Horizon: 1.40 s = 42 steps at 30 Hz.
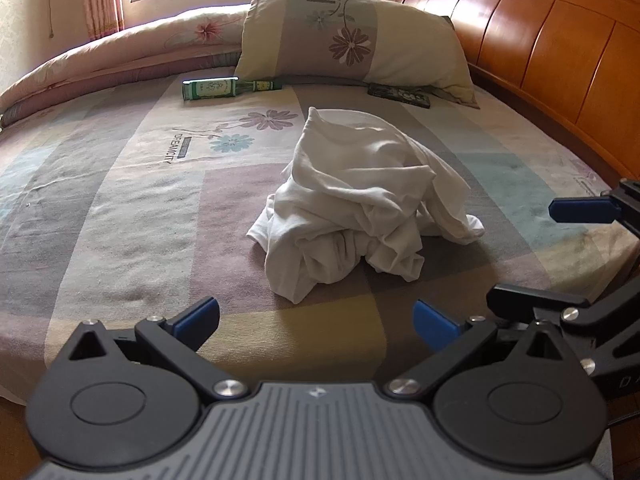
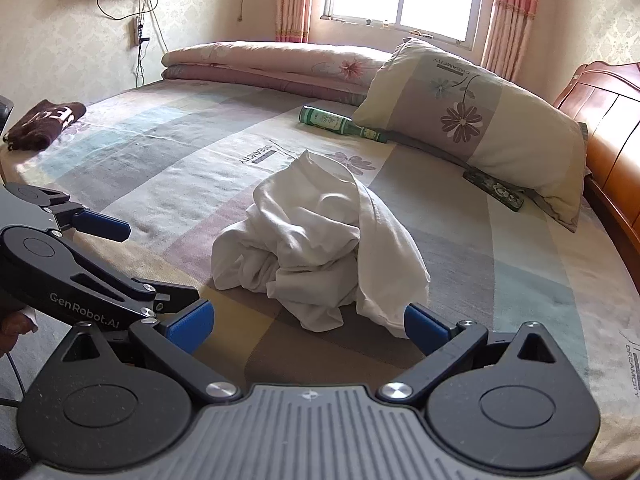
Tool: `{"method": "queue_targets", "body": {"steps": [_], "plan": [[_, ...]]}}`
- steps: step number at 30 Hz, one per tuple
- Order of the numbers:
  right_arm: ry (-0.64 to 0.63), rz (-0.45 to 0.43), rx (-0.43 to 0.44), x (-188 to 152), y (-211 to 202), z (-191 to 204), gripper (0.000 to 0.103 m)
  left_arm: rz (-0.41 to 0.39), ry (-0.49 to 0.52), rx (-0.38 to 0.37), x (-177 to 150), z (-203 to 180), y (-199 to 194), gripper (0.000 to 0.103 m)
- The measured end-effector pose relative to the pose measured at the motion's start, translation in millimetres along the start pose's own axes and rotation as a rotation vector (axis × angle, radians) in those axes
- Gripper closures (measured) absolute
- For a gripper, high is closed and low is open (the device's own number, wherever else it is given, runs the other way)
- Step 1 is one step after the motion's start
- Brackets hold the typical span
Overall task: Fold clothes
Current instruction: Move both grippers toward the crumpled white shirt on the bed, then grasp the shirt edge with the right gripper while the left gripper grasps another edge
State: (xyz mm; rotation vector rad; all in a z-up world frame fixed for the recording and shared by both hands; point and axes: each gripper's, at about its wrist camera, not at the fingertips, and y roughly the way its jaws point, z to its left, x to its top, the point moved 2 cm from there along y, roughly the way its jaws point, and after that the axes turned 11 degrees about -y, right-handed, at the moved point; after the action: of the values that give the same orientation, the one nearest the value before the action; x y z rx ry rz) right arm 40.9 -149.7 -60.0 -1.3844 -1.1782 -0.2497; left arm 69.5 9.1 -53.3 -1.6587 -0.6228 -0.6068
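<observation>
A crumpled white garment (image 1: 360,196) lies in a heap in the middle of a bed (image 1: 120,200) with a patchwork sheet. The left gripper (image 1: 316,322) and right gripper (image 2: 308,326) hover near its front edge, both spread wide and empty. Behind it, a green bottle (image 1: 224,89) lies beside a pillow (image 1: 352,40).

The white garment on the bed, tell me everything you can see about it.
The white garment is a crumpled heap of thin, soft-looking cloth, unfolded, deeply creased and bunched, with one corner poking up at the back. It lies mid-bed on the patterned sheet, which is all that touches it. Both grippers, left and right, are open just short of it. What kind of garment it is cannot be told.
</observation>
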Motion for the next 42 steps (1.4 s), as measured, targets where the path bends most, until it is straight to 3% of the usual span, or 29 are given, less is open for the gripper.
{"method": "queue_targets", "body": {"steps": [6,25,30,39,40,42], "plan": [[0.018,0.025,0.01,-5,12,-12,0.008,0.011,0.054,0.006,7,-5,9,0.001],[-0.045,0.08,-0.035,-15,50,-36,0.009,0.04,0.105,0.037,29,-11,35,0.003],[-0.122,0.104,-0.067,-22,67,-41,0.028,0.033,0.101,0.032,36,-9,39,0.003],[-0.356,0.11,-0.05,-31,97,-35,0.046,0.053,0.125,0.003,52,-10,54,0.003],[-0.389,0.115,-0.058,-31,102,-34,0.052,0.057,0.127,-0.003,53,-10,56,0.003],[-0.437,0.13,-0.076,-30,110,-34,0.093,0.065,0.136,-0.012,56,-11,60,0.004]]}}
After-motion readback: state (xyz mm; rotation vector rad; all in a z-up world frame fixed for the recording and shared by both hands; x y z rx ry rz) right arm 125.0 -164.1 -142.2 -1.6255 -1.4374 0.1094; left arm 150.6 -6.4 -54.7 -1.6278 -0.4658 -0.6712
